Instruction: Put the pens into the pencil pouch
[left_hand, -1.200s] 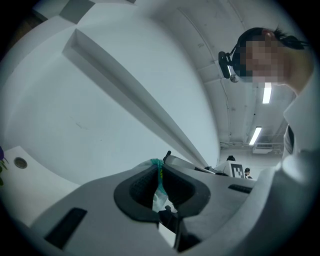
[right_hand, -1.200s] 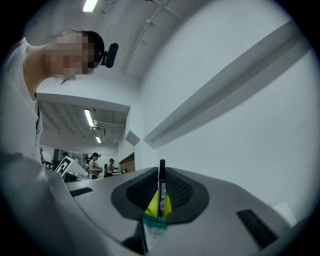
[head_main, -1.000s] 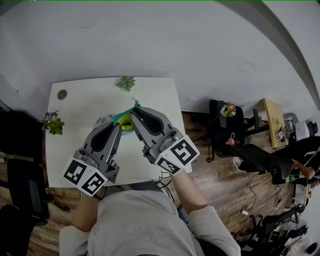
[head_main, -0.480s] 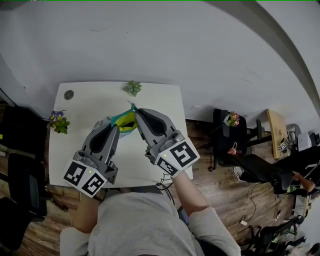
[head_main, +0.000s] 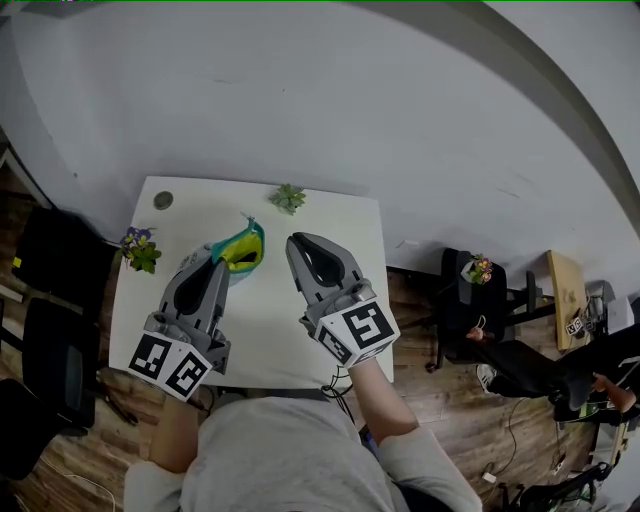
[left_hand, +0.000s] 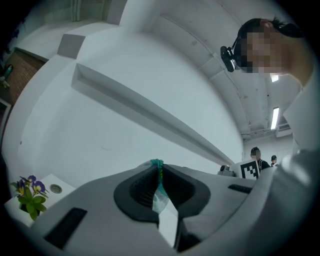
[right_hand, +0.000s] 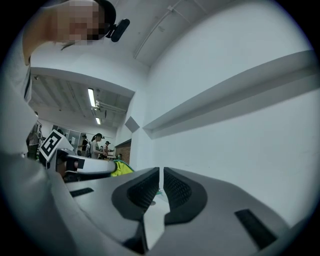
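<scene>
The pencil pouch (head_main: 240, 248) is coloured teal outside and yellow-green within. The left tongs (head_main: 214, 260) and right tongs (head_main: 297, 241) are finished in grey, with black pads and black-and-white square patterns. The surface (head_main: 270, 320) is white, the floor (head_main: 440, 400) brown wood-grain. Purple blooms are borne on the green plant (head_main: 139, 248).

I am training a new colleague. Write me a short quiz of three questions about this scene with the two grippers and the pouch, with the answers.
1. True or false: the left gripper is shut on the edge of the pencil pouch.
2. Which stands closest to the far edge of the table? A. the green succulent B. the purple flowers C. the pencil pouch
3. Fill the gap: between the jaws of the right gripper there is ____.
Key: 1 true; 2 A; 3 nothing.
</scene>
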